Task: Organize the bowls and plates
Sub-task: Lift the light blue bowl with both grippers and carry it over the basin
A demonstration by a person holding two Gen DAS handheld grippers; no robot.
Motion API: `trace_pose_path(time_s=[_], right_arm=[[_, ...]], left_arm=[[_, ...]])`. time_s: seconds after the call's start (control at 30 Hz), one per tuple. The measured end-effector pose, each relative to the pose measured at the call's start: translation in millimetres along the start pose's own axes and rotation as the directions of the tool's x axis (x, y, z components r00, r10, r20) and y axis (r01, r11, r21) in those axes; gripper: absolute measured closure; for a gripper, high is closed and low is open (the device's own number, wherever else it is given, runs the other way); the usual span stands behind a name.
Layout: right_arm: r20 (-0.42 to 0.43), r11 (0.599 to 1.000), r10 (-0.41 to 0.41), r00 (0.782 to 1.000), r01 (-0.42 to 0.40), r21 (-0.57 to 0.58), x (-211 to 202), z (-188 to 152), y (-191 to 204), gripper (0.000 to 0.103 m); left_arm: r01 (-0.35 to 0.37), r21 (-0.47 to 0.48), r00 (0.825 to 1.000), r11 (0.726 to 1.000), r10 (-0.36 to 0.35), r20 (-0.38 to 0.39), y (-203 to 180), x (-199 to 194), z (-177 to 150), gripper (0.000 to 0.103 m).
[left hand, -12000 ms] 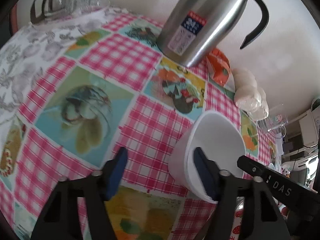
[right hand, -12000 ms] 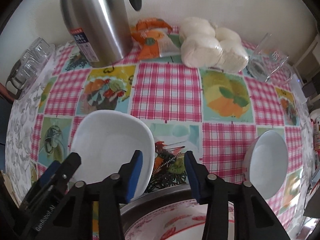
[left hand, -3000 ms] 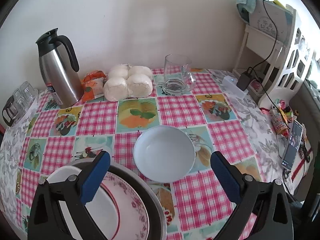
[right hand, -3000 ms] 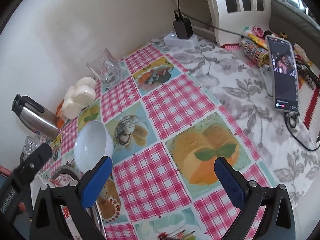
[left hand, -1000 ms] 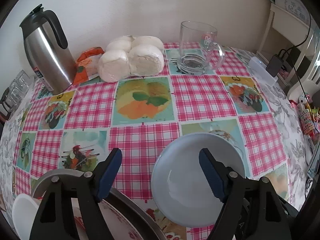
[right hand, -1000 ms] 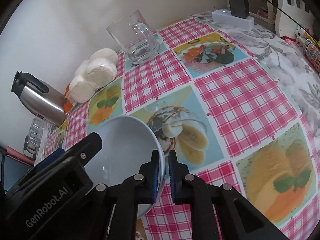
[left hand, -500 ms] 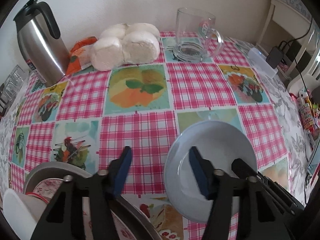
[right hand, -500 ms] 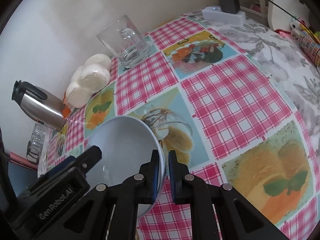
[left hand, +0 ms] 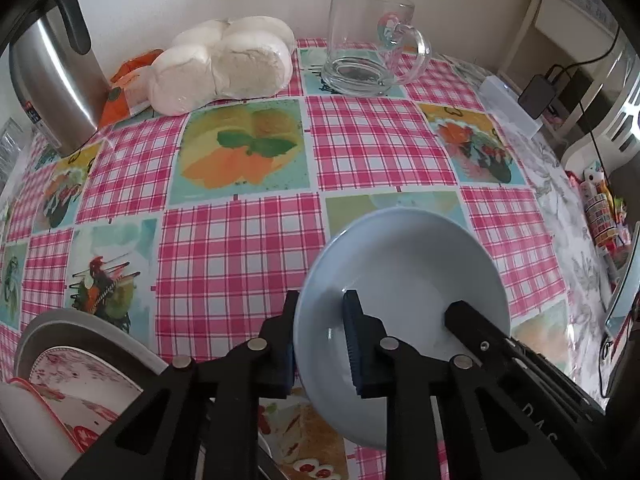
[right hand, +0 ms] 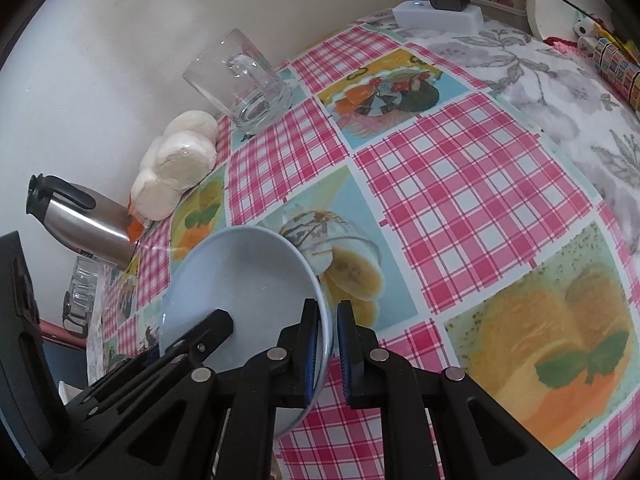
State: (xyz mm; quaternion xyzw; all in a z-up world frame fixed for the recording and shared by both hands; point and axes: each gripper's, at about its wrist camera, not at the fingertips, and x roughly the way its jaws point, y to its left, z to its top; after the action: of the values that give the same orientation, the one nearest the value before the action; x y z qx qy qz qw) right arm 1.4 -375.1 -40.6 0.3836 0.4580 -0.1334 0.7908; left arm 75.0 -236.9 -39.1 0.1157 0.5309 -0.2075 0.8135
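- Left gripper (left hand: 320, 344): clamped on near-left rim of bowl (left hand: 404, 280), one finger outside, one inside.
- Right gripper (right hand: 328, 344): clamped on opposite rim of same bowl (right hand: 244, 280), pads pressed to either face of the wall.
- Bowl: pale blue-white, empty, tilted, gripped on both sides; seemingly raised off the cloth, though contact underneath hidden.
- Stack (left hand: 64, 368), left of bowl in left view: grey plate at bottom, floral red-rimmed plate on it, white piece at frame edge; only partly in frame.
- Tablecloth (left hand: 240, 256): pink check with fruit panels, grey floral section at right.
- Mug (left hand: 368, 40): clear glass, upright, near wall, well apart from bowl.
- Buns (left hand: 224, 68): white, wrapped, beside mug; orange packet just behind.
- Flask (left hand: 52, 76): steel, black handle, far left.
- Charger and white box (right hand: 440, 12): far right edge of table.
- Progress, judged: plates apparently gathered already; this bowl looks the last loose piece; remaining step probably carrying it left onto the stack and letting go.
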Motion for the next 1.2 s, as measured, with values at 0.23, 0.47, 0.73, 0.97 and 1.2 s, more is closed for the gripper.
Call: trace_pose_path(time_s=[0.23, 0.47, 0.73, 0.97, 1.2], right_arm=[[-0.018, 1.0, -0.013, 1.0, 0.012, -0.009, 2, -1, 2, 0.092], [-0.022, 1.0, -0.022, 1.0, 0.022, 0.0, -4, 1, 2, 0.092], [0.077, 0.999, 0.023, 0.997, -0.021, -0.027, -53, 10, 23, 0.092], [0.178, 0.996, 0.059, 0.982, -0.046, -0.075, -105, 12, 53, 0.09], [0.216, 0.992, 0.075, 0.974, -0.051, -0.114, -131, 1, 83, 0.09]], left_arm=[[0.02, -0.008, 1.0, 1.0, -0.02, 0.007, 0, -3, 0, 0.087], [0.051, -0.018, 0.999, 0.999, -0.05, 0.013, -1, -12, 1, 0.087], [0.103, -0.016, 0.988, 0.995, -0.1, 0.118, 2, -61, 10, 0.087], [0.141, -0.007, 0.964, 0.99, -0.136, 0.228, 9, -116, 11, 0.087], [0.167, -0.025, 0.951, 0.986, -0.154, 0.269, 29, -147, 6, 0.087]])
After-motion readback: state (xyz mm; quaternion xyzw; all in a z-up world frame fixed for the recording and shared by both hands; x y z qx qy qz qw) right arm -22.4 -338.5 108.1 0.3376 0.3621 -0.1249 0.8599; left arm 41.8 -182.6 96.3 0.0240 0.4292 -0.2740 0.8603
